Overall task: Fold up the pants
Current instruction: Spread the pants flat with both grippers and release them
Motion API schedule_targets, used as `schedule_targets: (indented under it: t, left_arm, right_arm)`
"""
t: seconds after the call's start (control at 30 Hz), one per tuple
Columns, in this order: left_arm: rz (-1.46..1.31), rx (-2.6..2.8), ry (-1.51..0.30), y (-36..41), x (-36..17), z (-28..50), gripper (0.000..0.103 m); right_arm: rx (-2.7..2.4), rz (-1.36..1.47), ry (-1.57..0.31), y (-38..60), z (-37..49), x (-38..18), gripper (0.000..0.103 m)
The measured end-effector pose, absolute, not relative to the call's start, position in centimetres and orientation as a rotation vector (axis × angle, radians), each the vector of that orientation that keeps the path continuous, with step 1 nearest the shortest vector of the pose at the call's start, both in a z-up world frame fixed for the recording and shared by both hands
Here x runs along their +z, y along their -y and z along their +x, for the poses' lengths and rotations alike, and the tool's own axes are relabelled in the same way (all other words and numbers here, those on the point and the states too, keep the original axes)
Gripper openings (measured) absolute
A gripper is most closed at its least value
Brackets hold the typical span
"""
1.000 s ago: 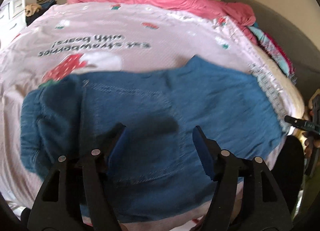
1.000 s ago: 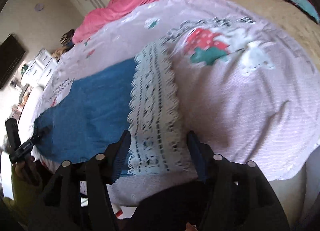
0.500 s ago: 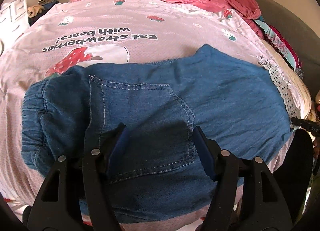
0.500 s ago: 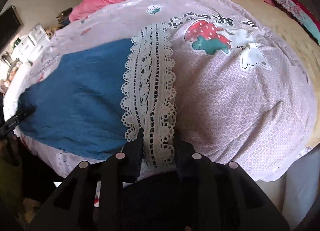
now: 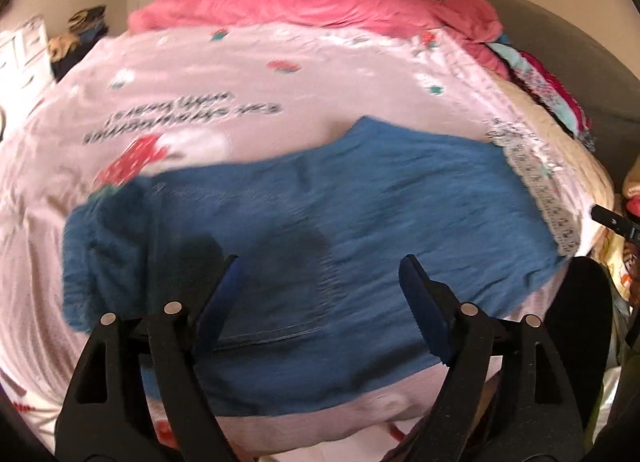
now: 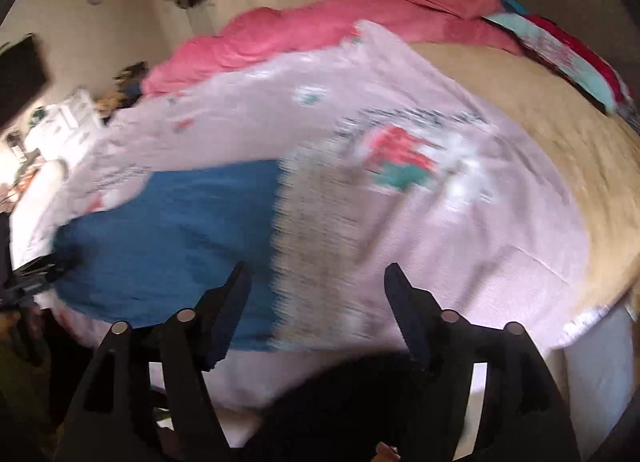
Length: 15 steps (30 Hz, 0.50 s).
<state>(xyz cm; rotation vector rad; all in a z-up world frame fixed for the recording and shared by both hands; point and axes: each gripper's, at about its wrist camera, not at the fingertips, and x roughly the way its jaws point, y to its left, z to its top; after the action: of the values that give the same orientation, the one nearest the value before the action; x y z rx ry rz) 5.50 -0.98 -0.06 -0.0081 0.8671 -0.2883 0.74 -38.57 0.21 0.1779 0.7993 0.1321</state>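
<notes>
The left gripper [image 5: 320, 278] hangs above the pants [image 5: 360, 198] with its jaws wide and opening further; the two blue pads [image 5: 424, 306] press on nothing, and only the denim's back pocket shows in the gap below them. The right gripper [image 6: 316, 282] is likewise opening, its two fingers well apart, with the lace hem [image 6: 316, 230] lying beneath the gap but free of the pads.

One pair of blue pants lies flat across the near edge of the bed, waistband gathered at the left in the left wrist view and the lace-trimmed hem [image 5: 536, 190] at the right. They lie on one pale pink sheet [image 5: 240, 74] printed with strawberries and one line of dark lettering. The right view is blurred, so the lace pattern cannot be made out there.

Beyond the sheet, one pink quilt [image 5: 304, 2] is bunched along the far side of the bed. One bare tan patch of mattress [image 6: 540, 122] shows to the right, with striped bedding [image 6: 568, 62] at its far end. The tip of the right gripper [image 5: 616, 220] pokes in at the right edge of the left view.
</notes>
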Motion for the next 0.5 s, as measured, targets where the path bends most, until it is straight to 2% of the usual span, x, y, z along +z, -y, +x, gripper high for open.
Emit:
schedule_targets:
  t: [0.1,0.3,0.43,0.5]
  left_arm:
    - [0.037,-0.343,-0.872,3.8,-0.5,5.5,0.076]
    - [0.12,-0.3,-0.95,5.3,-3.8,5.9,0.079]
    - [0.129,-0.309,-0.951,4.8,-4.6,5.8,0.079]
    - [0.129,-0.312,-0.951,4.9,-4.8,5.8,0.08]
  right_arm:
    - [0.226,0.13,-0.821,34.6,2.4,-0.3,0.074]
    - [0.297,0.011,-0.875,28.1,6.8,-2.4,0.075]
    - [0.213,0.016,-0.99,28.4,9.4,-5.4,0.076]
    - [0.218,0.045,-0.979,28.9,9.4,-5.6,0.076]
